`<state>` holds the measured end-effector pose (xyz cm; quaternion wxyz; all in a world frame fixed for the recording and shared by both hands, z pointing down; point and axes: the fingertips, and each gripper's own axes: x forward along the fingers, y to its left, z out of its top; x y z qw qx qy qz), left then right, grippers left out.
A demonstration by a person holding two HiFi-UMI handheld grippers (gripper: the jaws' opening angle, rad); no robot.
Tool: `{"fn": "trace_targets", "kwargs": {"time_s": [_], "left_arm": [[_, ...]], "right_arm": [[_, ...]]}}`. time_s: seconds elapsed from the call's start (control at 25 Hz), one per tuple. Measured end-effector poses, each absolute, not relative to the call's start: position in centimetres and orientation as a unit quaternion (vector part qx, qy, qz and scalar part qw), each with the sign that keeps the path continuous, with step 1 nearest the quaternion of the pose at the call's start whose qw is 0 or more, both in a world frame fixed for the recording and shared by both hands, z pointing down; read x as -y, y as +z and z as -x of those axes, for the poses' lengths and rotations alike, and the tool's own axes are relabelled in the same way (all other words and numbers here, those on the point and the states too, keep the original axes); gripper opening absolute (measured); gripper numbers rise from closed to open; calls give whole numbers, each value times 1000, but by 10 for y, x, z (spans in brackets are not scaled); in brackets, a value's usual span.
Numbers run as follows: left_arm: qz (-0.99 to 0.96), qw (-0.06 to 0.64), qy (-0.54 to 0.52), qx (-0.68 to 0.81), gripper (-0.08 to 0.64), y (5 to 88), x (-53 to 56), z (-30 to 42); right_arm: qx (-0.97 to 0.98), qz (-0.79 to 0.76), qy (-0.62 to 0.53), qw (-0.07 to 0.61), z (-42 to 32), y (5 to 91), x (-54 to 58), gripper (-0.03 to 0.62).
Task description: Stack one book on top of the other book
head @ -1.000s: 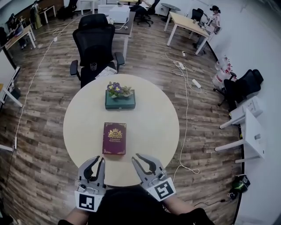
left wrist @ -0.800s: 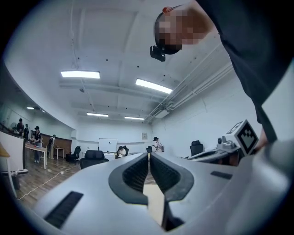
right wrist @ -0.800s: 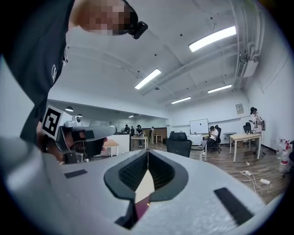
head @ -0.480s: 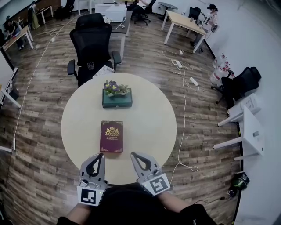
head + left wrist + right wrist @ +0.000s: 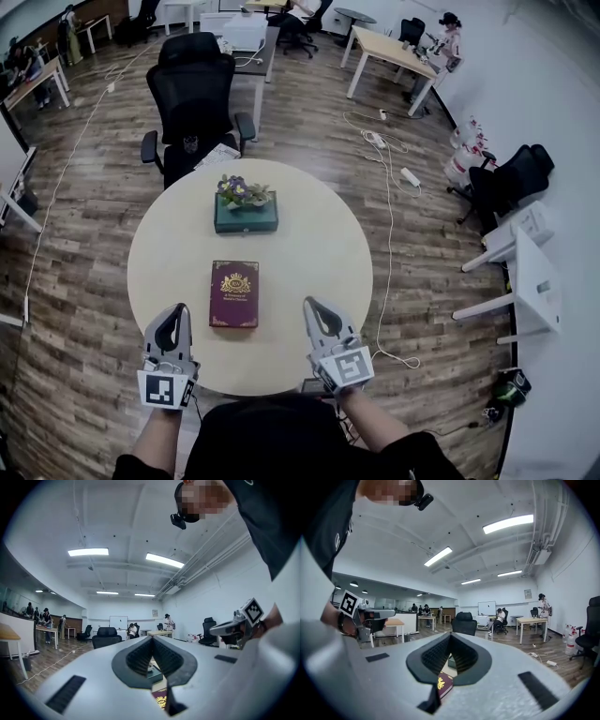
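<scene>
A maroon book [image 5: 234,294] with a gold crest lies flat near the middle of the round cream table [image 5: 309,244]. Beyond it a dark green book [image 5: 246,213] lies flat with a small bunch of flowers [image 5: 243,191] on top. My left gripper [image 5: 174,323] hovers at the table's near left edge, shut and empty. My right gripper [image 5: 317,312] hovers at the near right edge, also shut and empty. The maroon book lies between the two, touching neither. Through the shut jaws I glimpse the maroon book [image 5: 161,699] in the left gripper view and the same maroon book [image 5: 443,684] in the right gripper view.
A black office chair [image 5: 195,103] stands just behind the table. White cables [image 5: 389,202] trail over the wooden floor to the right. Desks, more chairs and several people fill the far part of the room.
Both grippers have closed their jaws and spread apart toward the table's left and right near edges. The books have not moved on the table.
</scene>
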<state>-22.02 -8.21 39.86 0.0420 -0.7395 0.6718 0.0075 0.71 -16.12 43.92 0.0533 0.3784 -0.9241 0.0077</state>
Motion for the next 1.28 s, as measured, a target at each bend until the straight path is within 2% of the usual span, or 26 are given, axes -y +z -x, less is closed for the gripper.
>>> {"fn": "trace_targets", "kwargs": {"time_s": [0.64, 1.28], "left_arm": [[735, 37, 6, -677, 6, 400, 92, 222], [729, 32, 11, -683, 6, 402, 82, 238]], "right_arm": [[922, -383, 32, 50, -13, 461, 172, 5], [925, -375, 34, 50, 15, 463, 170, 5]]}}
